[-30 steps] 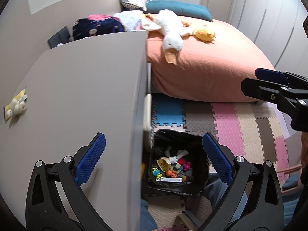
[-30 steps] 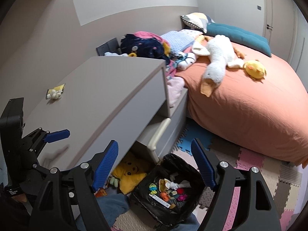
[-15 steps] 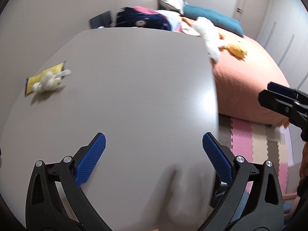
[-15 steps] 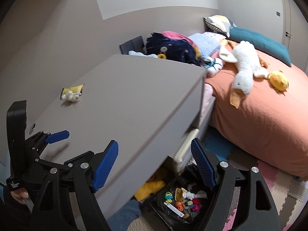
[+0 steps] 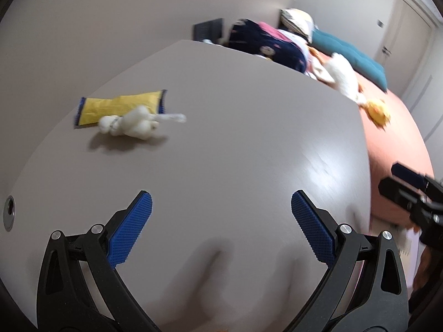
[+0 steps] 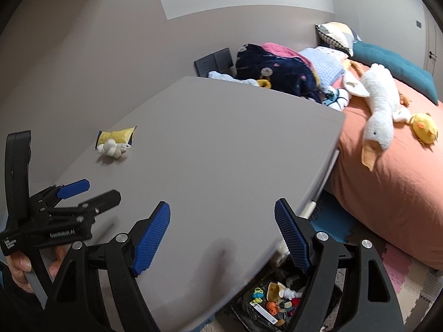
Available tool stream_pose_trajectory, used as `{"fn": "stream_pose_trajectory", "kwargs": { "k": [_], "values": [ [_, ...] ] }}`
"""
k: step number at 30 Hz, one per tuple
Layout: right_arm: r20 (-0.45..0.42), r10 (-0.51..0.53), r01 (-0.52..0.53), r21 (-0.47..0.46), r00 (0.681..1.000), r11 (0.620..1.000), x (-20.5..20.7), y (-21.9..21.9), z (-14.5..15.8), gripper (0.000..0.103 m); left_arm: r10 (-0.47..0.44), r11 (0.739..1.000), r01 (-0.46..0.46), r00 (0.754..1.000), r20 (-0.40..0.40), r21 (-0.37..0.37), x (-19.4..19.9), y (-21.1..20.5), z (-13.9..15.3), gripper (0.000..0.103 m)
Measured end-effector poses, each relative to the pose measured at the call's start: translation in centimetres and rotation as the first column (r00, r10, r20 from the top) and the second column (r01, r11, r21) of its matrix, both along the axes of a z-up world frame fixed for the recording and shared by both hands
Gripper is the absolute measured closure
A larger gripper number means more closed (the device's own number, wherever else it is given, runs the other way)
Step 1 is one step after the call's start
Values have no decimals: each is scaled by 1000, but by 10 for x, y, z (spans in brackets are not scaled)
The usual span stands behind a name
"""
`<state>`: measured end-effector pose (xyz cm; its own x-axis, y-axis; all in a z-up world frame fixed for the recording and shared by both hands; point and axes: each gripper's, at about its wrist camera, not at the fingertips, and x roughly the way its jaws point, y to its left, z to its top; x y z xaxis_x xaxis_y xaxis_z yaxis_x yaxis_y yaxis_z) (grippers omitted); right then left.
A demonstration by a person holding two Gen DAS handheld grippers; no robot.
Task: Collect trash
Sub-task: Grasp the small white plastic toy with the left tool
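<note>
Two pieces of trash, a yellow wrapper (image 5: 121,106) and a crumpled white tissue (image 5: 130,126) lying against it, are now sitting much closer in the left wrist view than they were a second ago, when that camera was looking down past the dresser edge at the black trash bag (image 6: 279,301) on the floor. The left gripper (image 5: 221,224) is swinging up and over the grey dresser top (image 5: 235,152), and the blur in its view suggests it is still travelling. I take this to mean the bag visit is over and the next pickup is beginning, with the wrapper and tissue as the likely targets.

The left gripper is hovering low over the near part of the dresser top, pointing toward the trash, which is lying ahead and to the left of its fingers, well apart from them. Its blue pads are standing wide apart with nothing between them. In the right wrist view the same gripper (image 6: 88,189) is reaching forward from the left, gripped in the person's hand (image 6: 16,265).

The right gripper (image 6: 221,227) is hanging back over the dresser's near corner, its jaws likewise spread wide and holding nothing, with the bag, already holding colourful scraps, below it beside the orange bed (image 6: 387,171).
</note>
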<state>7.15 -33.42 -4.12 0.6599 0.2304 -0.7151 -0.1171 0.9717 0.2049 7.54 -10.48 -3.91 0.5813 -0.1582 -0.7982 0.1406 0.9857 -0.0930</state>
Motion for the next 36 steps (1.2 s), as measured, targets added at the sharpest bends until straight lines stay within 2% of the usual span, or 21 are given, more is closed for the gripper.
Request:
{"fn": "stream_pose_trajectory", "kwargs": {
  "k": [5,11,19,26,31,36],
  "values": [
    [9,27,-27,4,1000,1000,25,15,1,25,92,994,-93,996,-9,-49,22,24,2,6],
    [17,45,-45,13,999,999,51,27,2,25,172,982,-173,985,-22,-73,49,43,0,6],
    [28,74,-74,22,997,997,82,47,3,25,297,950,-303,952,-74,-77,81,69,-13,7],
    [27,106,-107,19,994,994,99,68,1,25,326,934,-341,936,-131,-109,98,88,-26,27],
    [26,137,-137,0,990,991,108,86,1,25,310,940,-322,945,-105,-117,95,94,-26,40],
    [18,171,-171,-17,985,985,117,107,-3,25,281,944,-292,956,-89,-153,84,101,-25,58]
  ]
}}
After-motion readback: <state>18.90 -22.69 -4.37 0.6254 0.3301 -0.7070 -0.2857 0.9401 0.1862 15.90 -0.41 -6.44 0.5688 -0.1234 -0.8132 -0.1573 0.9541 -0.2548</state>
